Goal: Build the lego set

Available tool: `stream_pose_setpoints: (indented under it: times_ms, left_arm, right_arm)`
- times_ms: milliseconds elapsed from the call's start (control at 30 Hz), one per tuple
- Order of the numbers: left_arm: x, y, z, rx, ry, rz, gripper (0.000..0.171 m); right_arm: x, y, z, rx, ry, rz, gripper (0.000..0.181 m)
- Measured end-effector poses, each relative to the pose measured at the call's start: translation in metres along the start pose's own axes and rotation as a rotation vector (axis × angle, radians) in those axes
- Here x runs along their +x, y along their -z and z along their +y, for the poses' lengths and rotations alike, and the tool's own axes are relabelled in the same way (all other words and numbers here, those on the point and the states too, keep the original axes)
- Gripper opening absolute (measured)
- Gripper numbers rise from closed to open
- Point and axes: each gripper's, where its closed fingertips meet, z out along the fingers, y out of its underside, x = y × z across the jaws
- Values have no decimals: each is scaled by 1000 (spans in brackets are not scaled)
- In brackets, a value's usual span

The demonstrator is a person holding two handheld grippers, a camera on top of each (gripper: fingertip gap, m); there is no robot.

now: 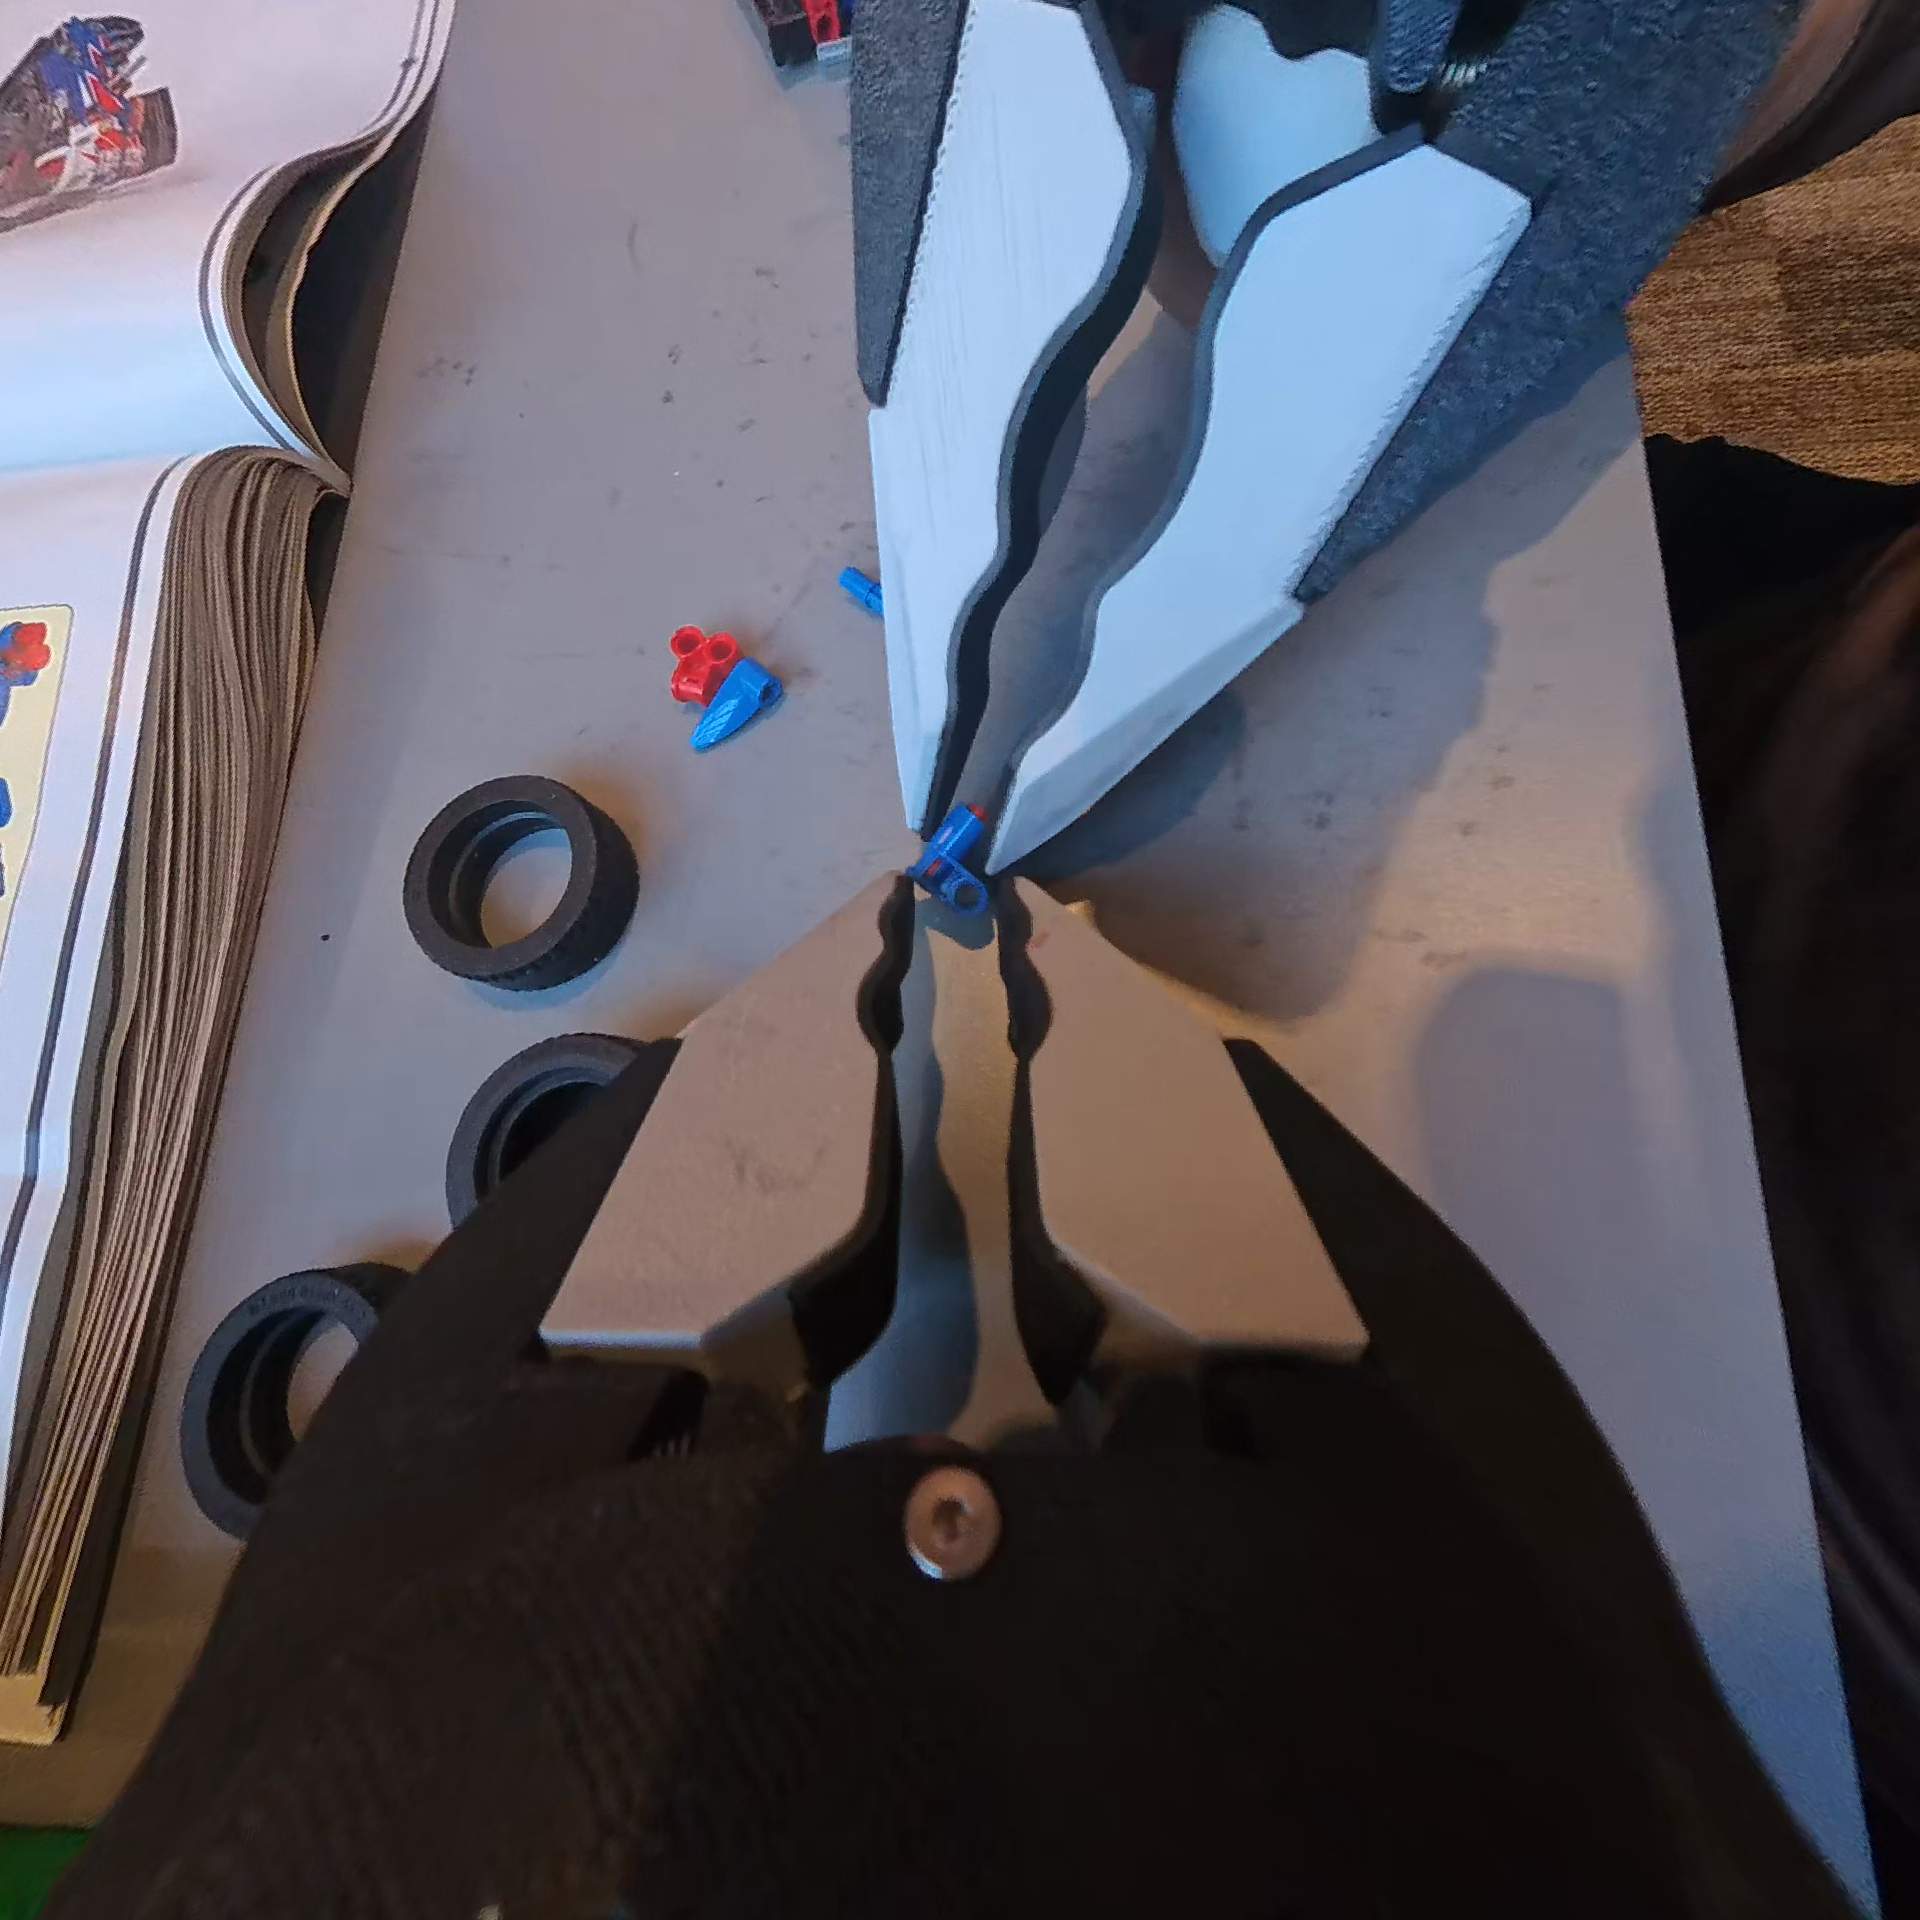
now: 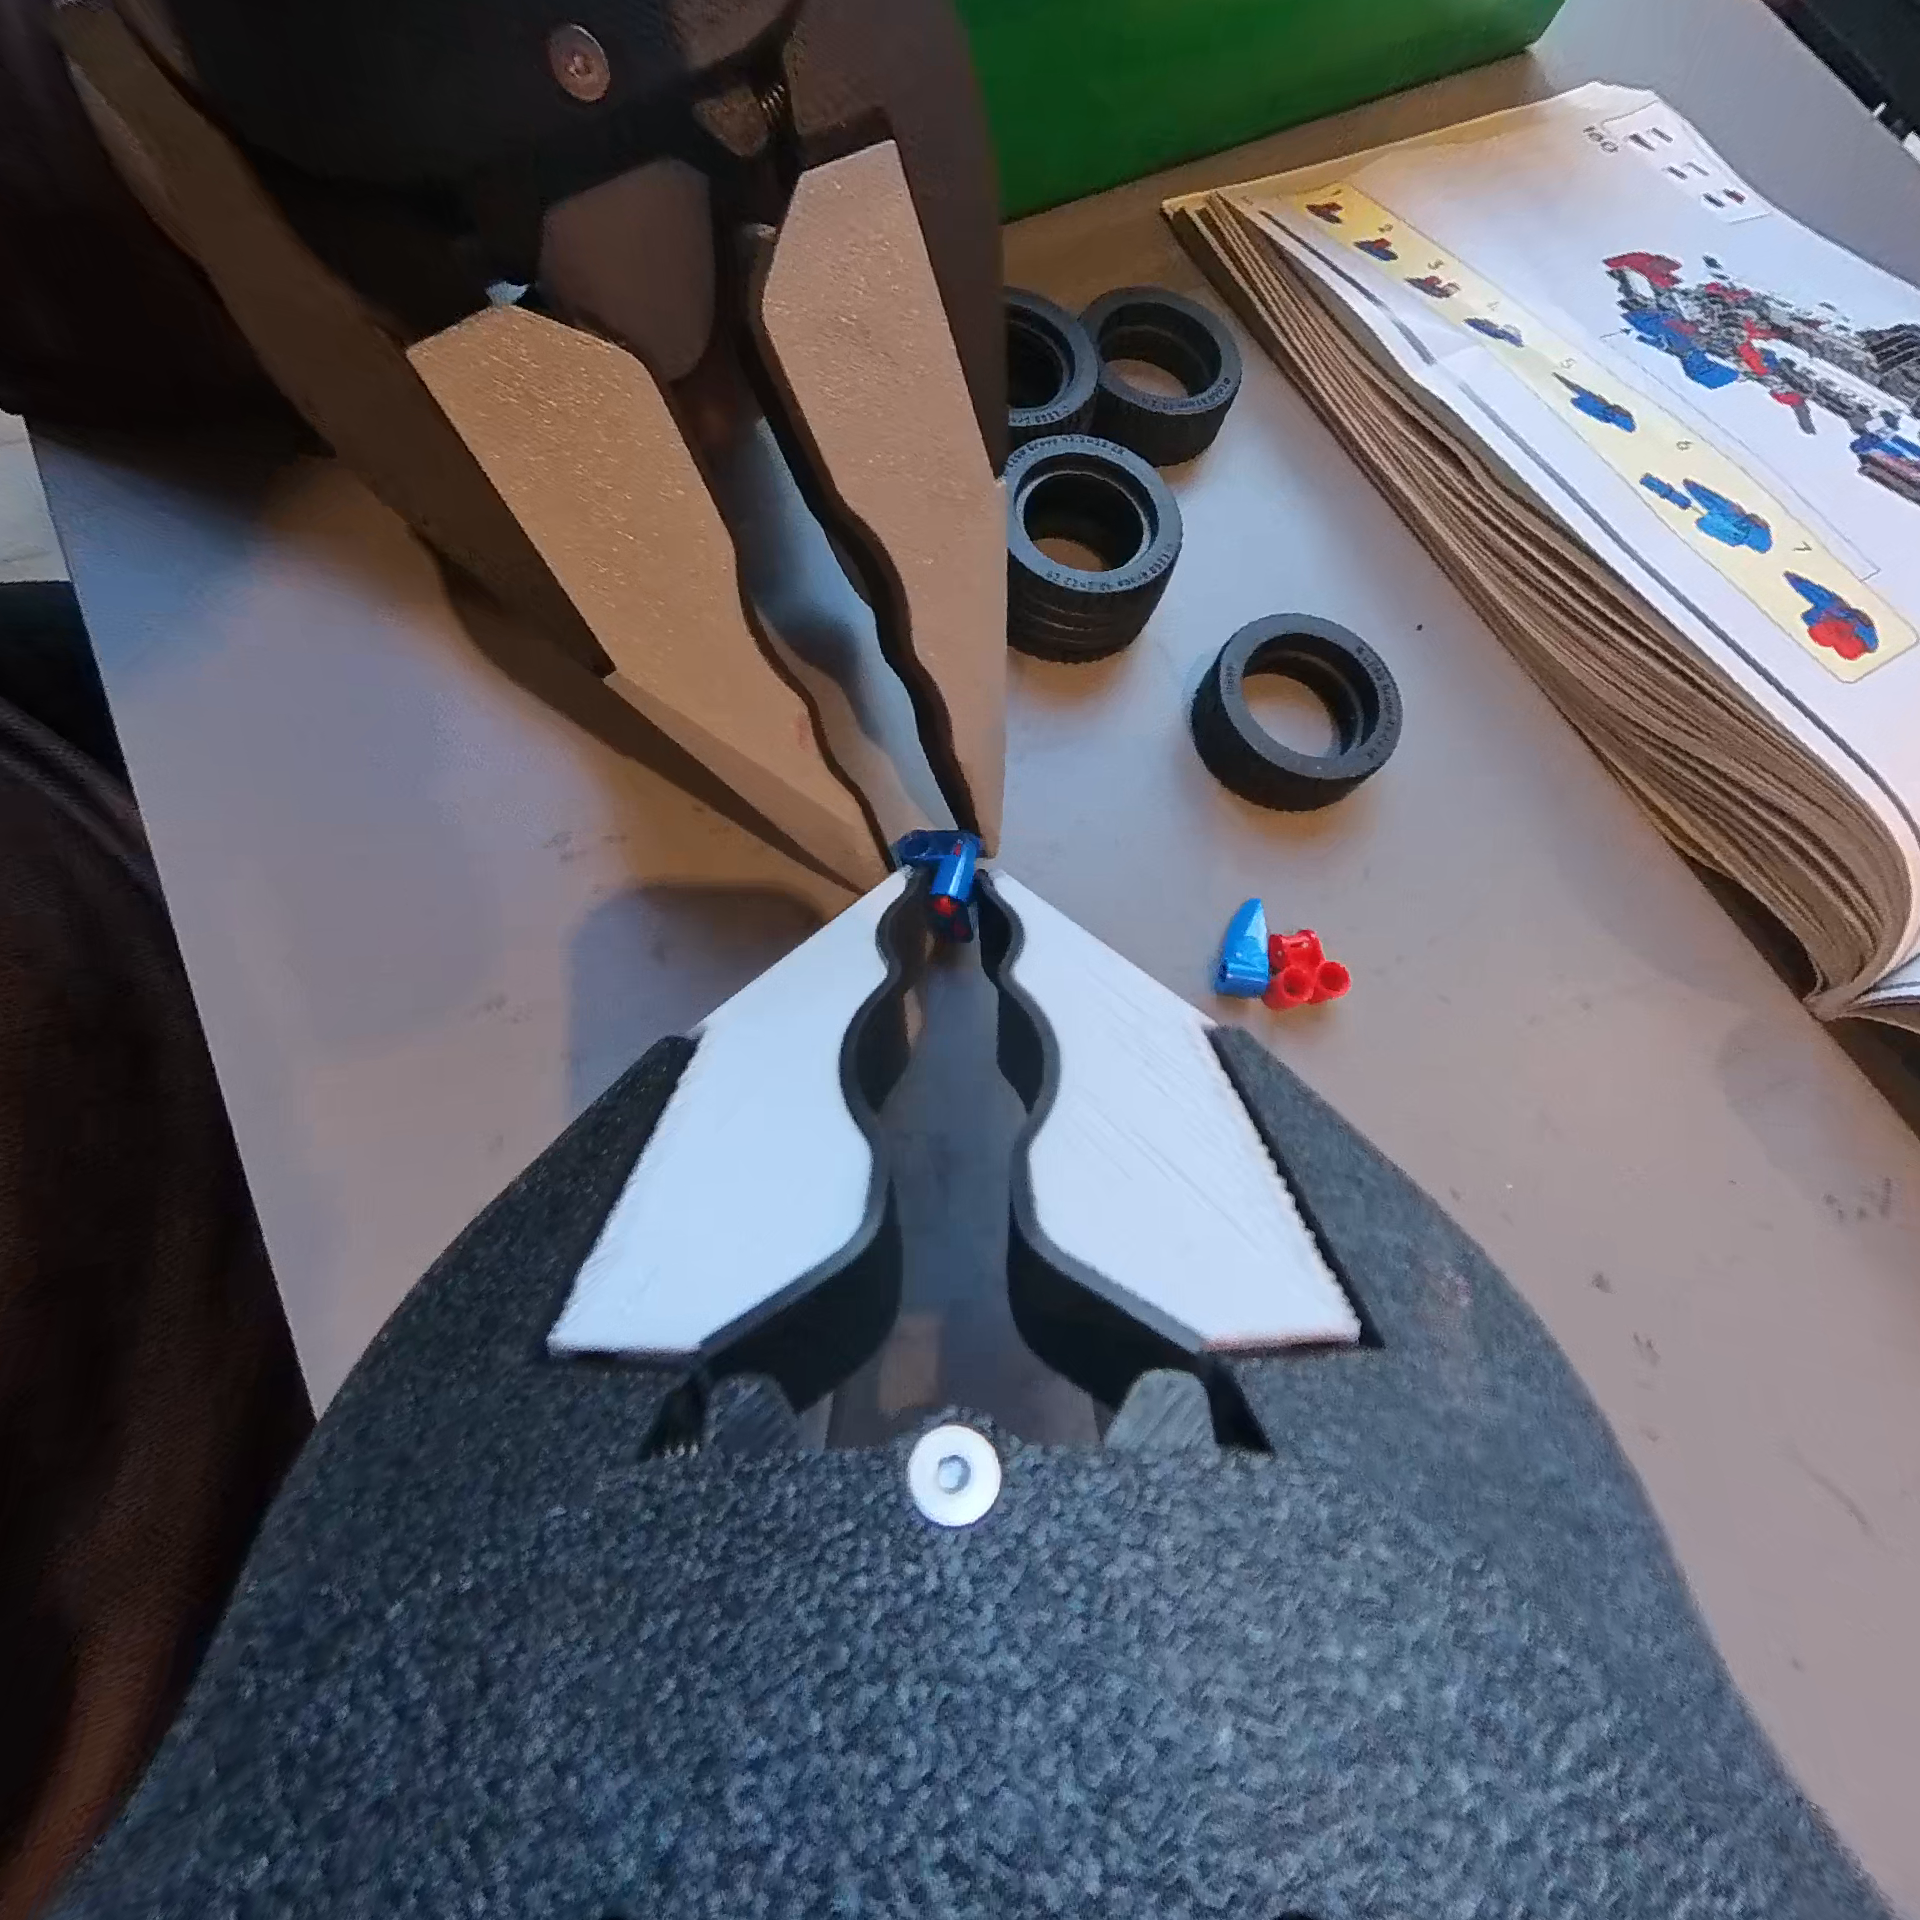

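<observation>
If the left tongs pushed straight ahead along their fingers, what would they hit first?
The small blue lego piece already sits at the tips of the left tongs. Directly beyond it are the white fingertips of the right tongs, gripping the same piece from the opposite side, so those come next.

Left gripper point(image 1: 951, 883) and right gripper point(image 2: 951, 883) meet tip-to-tip, fingers nearly closed.

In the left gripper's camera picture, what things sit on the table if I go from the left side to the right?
Instruction booklet → lone black tire → red piece → blue claw piece → small blue pin → blue connector pinched between both grippers' tips.
</observation>
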Motion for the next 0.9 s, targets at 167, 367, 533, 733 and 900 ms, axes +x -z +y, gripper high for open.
stream_pose_setpoints:
  times_ms: [167,367,533,733,900]
  left_arm:
    - [0,0,0,0,-4,-2,13]
    - [-1,0,0,-1,-9,-18,11]
    - [-6,2,-3,23,21,-30,7]
    - [-14,7,-6,64,103,-27,4]
    - [-23,17,-16,168,308,54,5]
  right_arm:
    - [0,0,0,-1,3,3,9]
    - [0,1,-1,5,-21,-6,9]
    - [3,4,-4,31,-60,-17,10]
    - [6,5,-4,39,-73,-7,13]
    - [15,9,-7,66,-51,70,15]
